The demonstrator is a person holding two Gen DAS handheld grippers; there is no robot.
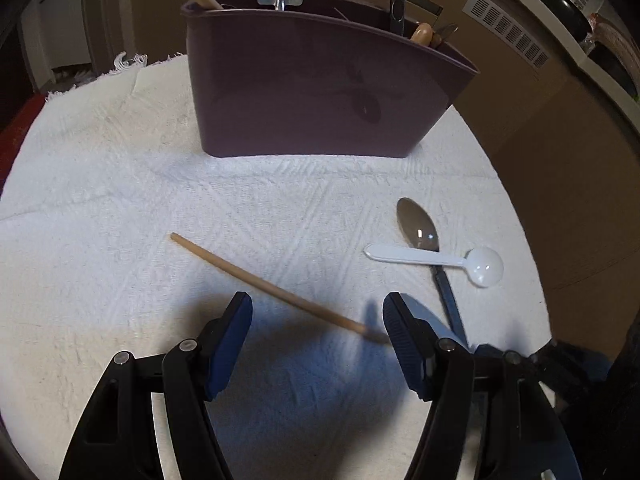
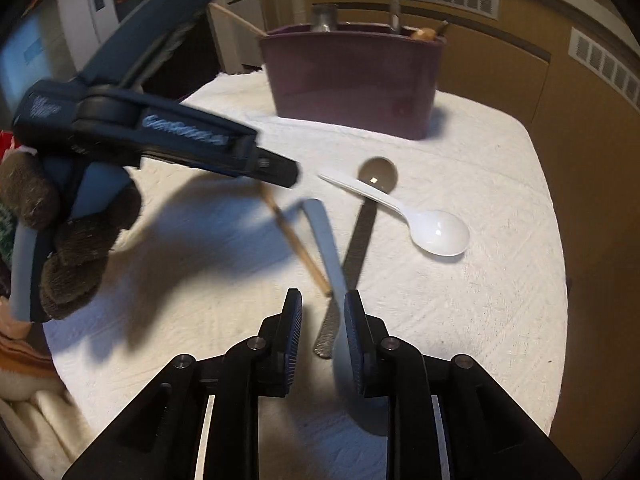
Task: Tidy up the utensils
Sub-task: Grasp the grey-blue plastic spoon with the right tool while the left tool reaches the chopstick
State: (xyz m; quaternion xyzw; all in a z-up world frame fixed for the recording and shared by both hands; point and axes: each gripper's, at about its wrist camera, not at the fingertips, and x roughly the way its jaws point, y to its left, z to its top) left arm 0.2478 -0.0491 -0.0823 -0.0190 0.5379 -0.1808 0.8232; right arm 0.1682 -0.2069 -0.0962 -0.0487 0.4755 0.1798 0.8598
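My left gripper (image 1: 318,308) is open just above the white towel (image 1: 100,200). A wooden chopstick (image 1: 264,284) lies slanted between its fingers, and neither pad touches it. To its right a metal spoon (image 1: 418,226) lies under a white plastic spoon (image 1: 436,260). My right gripper (image 2: 323,300) is open by a narrow gap. A table knife (image 2: 326,320) lies between its pads with the handle toward me, and the pads do not press on it. Beside the knife I see the chopstick (image 2: 296,240), the metal spoon (image 2: 378,174) and the plastic spoon (image 2: 440,232).
A purple caddy (image 1: 312,92) stands at the back of the towel, also seen as the caddy (image 2: 352,80), with several utensils upright in it. A hand in a brown furry glove (image 2: 72,248) holds the left tool. The towel's edge (image 2: 552,240) drops off at the right.
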